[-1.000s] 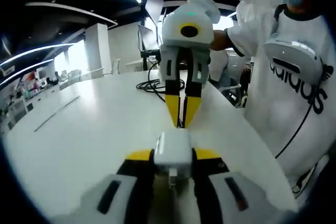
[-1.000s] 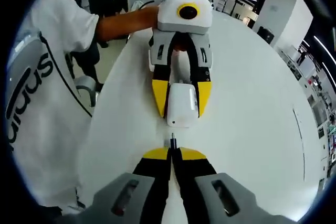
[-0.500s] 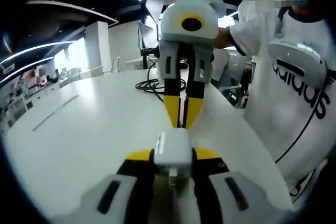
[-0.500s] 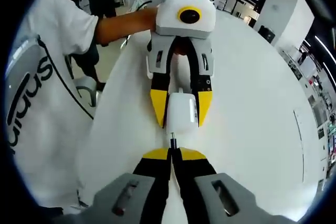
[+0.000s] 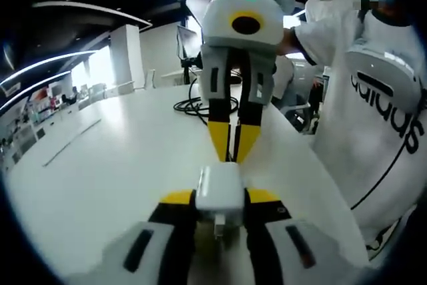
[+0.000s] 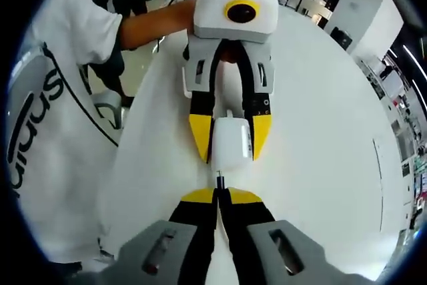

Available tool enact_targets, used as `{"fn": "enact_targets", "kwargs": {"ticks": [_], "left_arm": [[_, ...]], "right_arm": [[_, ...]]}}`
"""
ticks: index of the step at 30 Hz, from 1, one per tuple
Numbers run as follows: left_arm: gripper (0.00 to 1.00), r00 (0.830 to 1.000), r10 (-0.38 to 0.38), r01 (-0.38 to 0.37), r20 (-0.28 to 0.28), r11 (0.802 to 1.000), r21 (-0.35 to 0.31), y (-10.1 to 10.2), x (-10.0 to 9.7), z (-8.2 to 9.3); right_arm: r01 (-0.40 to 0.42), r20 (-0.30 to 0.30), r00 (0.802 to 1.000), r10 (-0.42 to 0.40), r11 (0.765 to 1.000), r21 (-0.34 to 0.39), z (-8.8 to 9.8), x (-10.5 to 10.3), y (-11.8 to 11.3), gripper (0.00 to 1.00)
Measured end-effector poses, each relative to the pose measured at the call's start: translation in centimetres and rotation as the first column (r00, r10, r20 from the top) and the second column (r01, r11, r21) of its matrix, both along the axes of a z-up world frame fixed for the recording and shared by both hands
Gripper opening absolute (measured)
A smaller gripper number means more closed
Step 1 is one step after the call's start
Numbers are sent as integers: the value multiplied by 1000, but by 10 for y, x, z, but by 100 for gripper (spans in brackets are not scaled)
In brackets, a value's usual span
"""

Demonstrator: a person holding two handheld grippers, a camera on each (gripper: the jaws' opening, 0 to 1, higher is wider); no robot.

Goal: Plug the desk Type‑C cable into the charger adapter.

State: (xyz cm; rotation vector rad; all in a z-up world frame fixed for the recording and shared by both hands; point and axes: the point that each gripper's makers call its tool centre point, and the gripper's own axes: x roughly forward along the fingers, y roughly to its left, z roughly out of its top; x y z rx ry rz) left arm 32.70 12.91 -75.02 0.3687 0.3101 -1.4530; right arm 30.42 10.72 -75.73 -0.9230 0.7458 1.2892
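I've got the left gripper (image 6: 230, 139) clamped on the white charger adapter (image 6: 231, 143) above the surface (image 6: 320, 138), right gripper (image 6: 219, 195) fingers pinched on the Type-C plug (image 6: 219, 181) just off its port; adapter looks light, rigid, slick, so grip its flat sides.

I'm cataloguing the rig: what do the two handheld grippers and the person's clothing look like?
Both grippers match. The left gripper and right gripper have white housings, a yellow-ringed lens, grey and black jaw arms, and yellow tips. The person's white T-shirt has short sleeves and black adidas lettering.
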Motion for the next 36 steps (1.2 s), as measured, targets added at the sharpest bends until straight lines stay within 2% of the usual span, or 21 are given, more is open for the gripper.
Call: {"fn": "enact_targets", "kwargs": {"ticks": [5,27,28,30,32,36], "left_arm": [[27,1000,-1,1,4,1000,11,0,1,-1],[27,999,5,-6,-33,1000,-19,-2,5,-1],[27,999,7,-8,-35,1000,-19,-2,5,-1],[27,999,14,-14,-39,1000,-22,-2,5,-1],[27,999,20,-21,-40,999,-25,-2,6,-1],[27,999,21,-22,-40,1000,-22,-2,6,-2]], "right_arm": [[-3,2,1000,3,999,-33,0,1,0,3],[30,-31,999,-34,990,-140,-3,-6,-23,3],[32,-24,999,-36,989,-147,0,2,-8,3],[53,-31,998,-58,986,-156,1,4,0,3],[52,-9,998,-55,982,-182,4,10,-1,3],[50,-31,998,-56,984,-173,0,3,6,3]]}}
